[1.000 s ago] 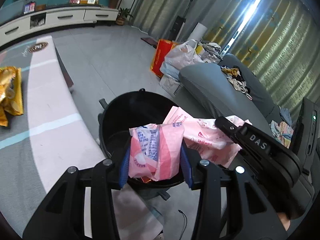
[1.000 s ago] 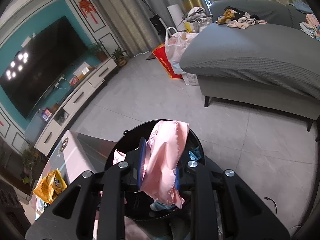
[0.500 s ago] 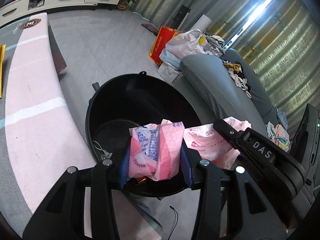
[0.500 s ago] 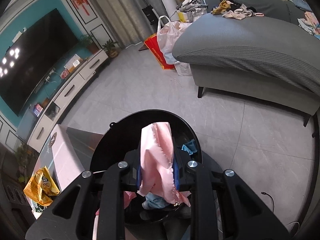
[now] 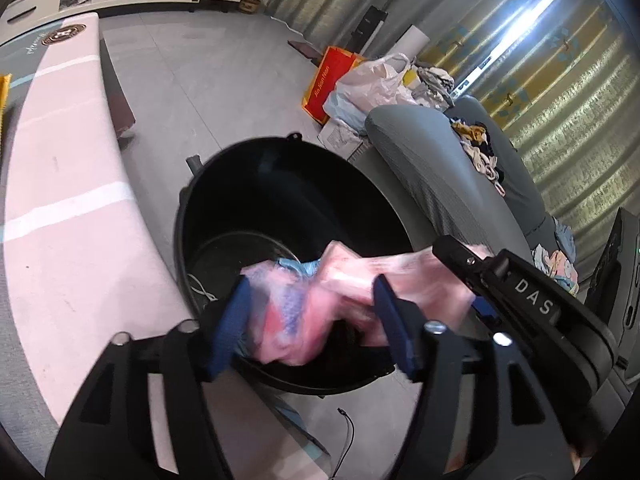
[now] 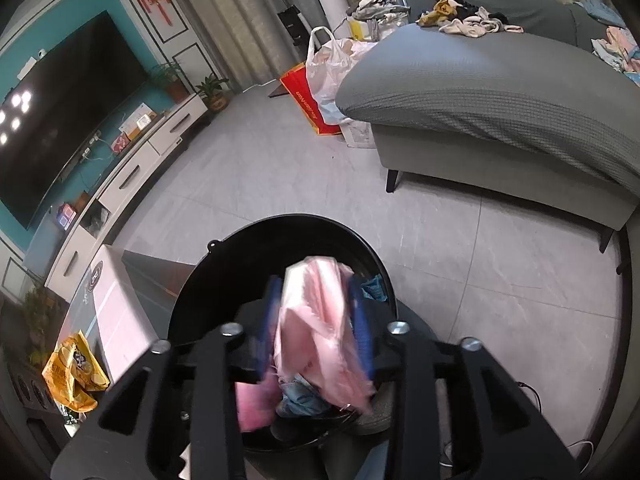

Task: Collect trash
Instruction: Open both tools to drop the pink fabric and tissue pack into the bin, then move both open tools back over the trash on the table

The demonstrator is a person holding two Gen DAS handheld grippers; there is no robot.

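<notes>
Both grippers hang over the black bin (image 5: 224,216), which stands on the grey tiled floor between the pale pink table (image 5: 68,184) and the grey sofa (image 6: 500,92).

On the left side, the left gripper (image 5: 310,316) has just been spreading its jaws. A pink and blue wrapper (image 5: 288,320) sits between the blue pads (image 5: 230,328), blurred, over the near rim of the bin. The pads stand wide, with a gap showing on the right of the wrapper, so it looks loose rather than pinched. A blue scrap (image 5: 298,266) lies down inside the bin behind it.

Further right, the right gripper (image 6: 316,320) also points down into the bin (image 6: 224,272). Its jaws have just been opening as well, though less widely. A crumpled pink bag (image 6: 316,320) hangs between them and trails down past the fingers toward the bin's inside. Whether the pads press on it I cannot tell, since the bag is blurred and fills the gap. In the left wrist view this same bag (image 5: 404,276) reaches across from the right gripper's tip to just beside the left one.

A yellow snack bag (image 6: 74,372) lies on the table, well apart from the bin.
</notes>
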